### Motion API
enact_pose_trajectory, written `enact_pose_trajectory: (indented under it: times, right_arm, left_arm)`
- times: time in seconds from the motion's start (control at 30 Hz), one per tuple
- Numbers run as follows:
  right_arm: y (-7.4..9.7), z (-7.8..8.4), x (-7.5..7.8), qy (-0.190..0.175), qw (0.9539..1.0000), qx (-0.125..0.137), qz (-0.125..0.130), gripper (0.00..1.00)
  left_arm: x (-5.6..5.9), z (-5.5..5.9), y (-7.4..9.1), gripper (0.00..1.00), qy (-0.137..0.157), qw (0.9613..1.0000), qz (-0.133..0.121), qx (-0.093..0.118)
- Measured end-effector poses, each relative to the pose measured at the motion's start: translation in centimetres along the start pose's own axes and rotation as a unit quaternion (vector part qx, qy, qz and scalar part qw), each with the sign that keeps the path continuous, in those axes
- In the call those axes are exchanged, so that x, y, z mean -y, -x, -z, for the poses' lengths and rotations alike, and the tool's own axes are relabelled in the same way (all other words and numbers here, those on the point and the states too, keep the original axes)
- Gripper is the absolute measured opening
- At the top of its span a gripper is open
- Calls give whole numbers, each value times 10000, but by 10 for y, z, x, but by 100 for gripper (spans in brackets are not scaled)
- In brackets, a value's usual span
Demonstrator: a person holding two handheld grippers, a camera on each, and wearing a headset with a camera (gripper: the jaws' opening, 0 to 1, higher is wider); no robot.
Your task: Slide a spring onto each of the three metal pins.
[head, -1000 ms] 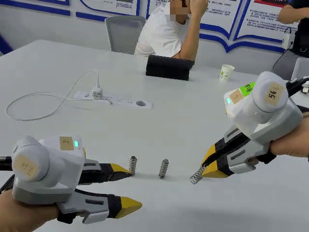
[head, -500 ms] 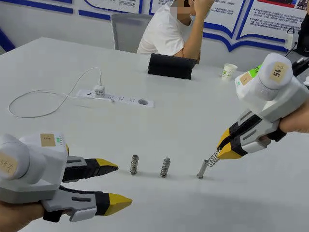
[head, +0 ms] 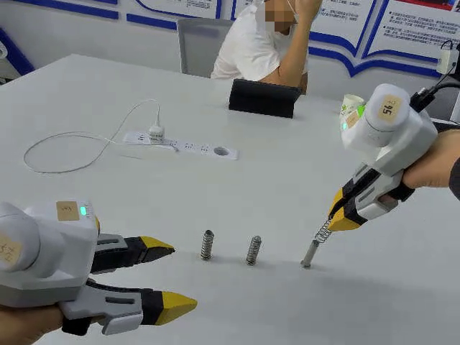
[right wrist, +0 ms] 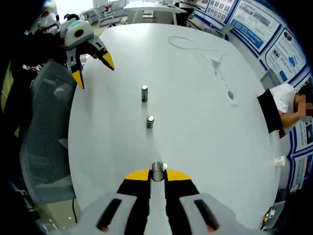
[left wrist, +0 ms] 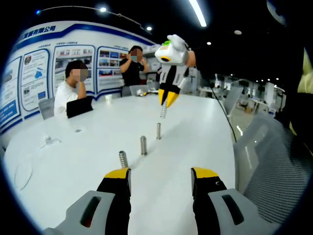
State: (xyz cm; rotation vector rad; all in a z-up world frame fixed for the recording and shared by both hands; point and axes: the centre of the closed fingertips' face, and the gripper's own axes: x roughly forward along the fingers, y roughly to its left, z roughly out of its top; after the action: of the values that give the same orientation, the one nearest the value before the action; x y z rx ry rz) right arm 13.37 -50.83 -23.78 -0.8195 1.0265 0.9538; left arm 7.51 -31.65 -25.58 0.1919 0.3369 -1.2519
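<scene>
Three metal pins stand in a row on the white table (head: 108, 93). The left pin (head: 208, 245) and middle pin (head: 254, 250) each wear a spring. The right pin (head: 309, 254) is bare and leans a little. My right gripper (head: 341, 223) is shut on a spring (head: 323, 231), which hangs tilted just above and right of the bare pin's top. The same spring (right wrist: 157, 171) sits between the shut tips of the right gripper (right wrist: 156, 177). My left gripper (head: 171, 274) is open and holds nothing, left of the row. In its own view the left gripper (left wrist: 161, 174) faces the pins.
A white power strip (head: 188, 148) with a looping cable lies at mid-table. A black case (head: 262, 98) and a paper cup (head: 351, 105) stand at the far edge, where a person sits. A grey mesh chair (right wrist: 44, 147) is beside the table.
My right gripper has risen with the spring: a second ago the spring was down at the table by the third pin, now it hangs above the bare pin. The left gripper stays open.
</scene>
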Motion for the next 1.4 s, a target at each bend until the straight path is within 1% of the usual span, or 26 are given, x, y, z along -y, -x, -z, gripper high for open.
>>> enact_pose_trajectory:
  times: [0.13,0.2,0.4,0.7,0.9,1.1,1.27,1.4]
  right_arm:
    - [-6,6,6,12,9999,-147,23,12]
    - [-8,6,6,-36,9999,-141,-33,12]
    - [-14,8,11,-83,9998,-176,-51,12]
    - [-20,8,12,-62,9996,-245,-93,12]
    - [-25,11,12,-52,9993,-351,-114,12]
    - [-32,12,11,-37,9990,-434,-134,12]
    - [-40,14,13,1,9983,-570,-140,12]
    - [-46,15,13,8,9979,-628,-152,12]
  left_arm:
    - [-1,1,0,51,27,10000,-18,-12]
    - [-1,1,1,51,42,10000,-24,-16]
    - [-3,3,1,50,74,10000,-36,-38]
    - [-5,4,0,50,110,9999,-52,-38]
    - [-5,4,1,50,128,9999,-56,-32]
    - [-5,5,1,50,128,9999,-63,-31]
    - [-6,4,1,50,129,9999,-71,-32]
    - [-6,5,1,50,143,9999,-77,-31]
